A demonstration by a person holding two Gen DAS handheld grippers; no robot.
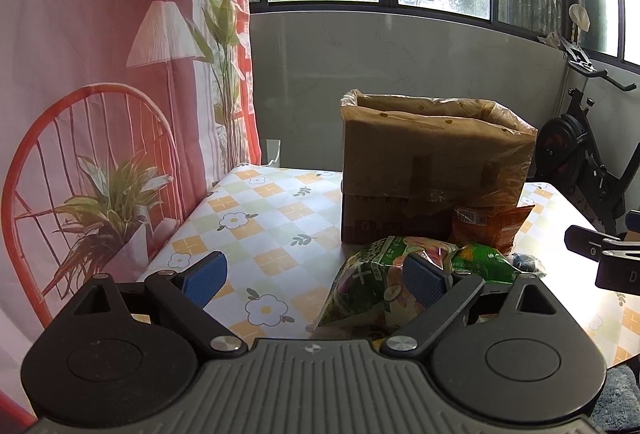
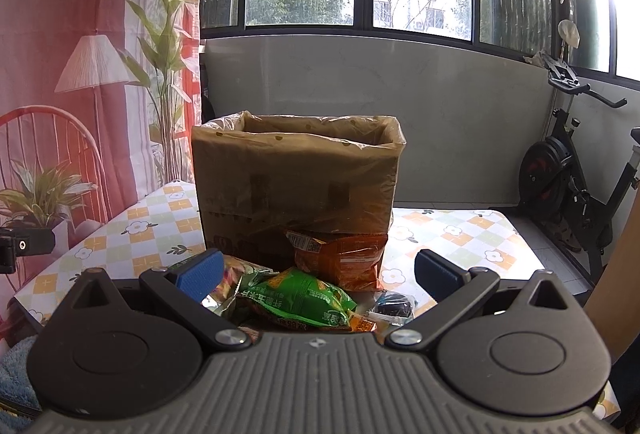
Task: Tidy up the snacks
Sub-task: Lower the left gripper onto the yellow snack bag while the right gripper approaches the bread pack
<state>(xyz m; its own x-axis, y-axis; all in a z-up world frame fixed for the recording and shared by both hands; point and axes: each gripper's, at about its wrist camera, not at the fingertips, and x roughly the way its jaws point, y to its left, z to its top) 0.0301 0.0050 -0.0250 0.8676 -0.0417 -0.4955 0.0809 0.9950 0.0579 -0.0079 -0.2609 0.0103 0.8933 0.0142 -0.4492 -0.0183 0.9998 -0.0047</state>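
A tall cardboard box lined with a clear plastic bag stands open-topped on the table. Against its front leans an orange snack bag. A large green snack bag lies nearest, with a smaller green bag and a dark little packet beside it. My left gripper is open; its right finger overlaps the large green bag's edge and nothing is pressed between the pads. My right gripper is open above the smaller green bag.
The table wears a floral checked cloth, bare to the left of the box. A printed curtain hangs along its left side. An exercise bike stands at the right, beyond the table's edge.
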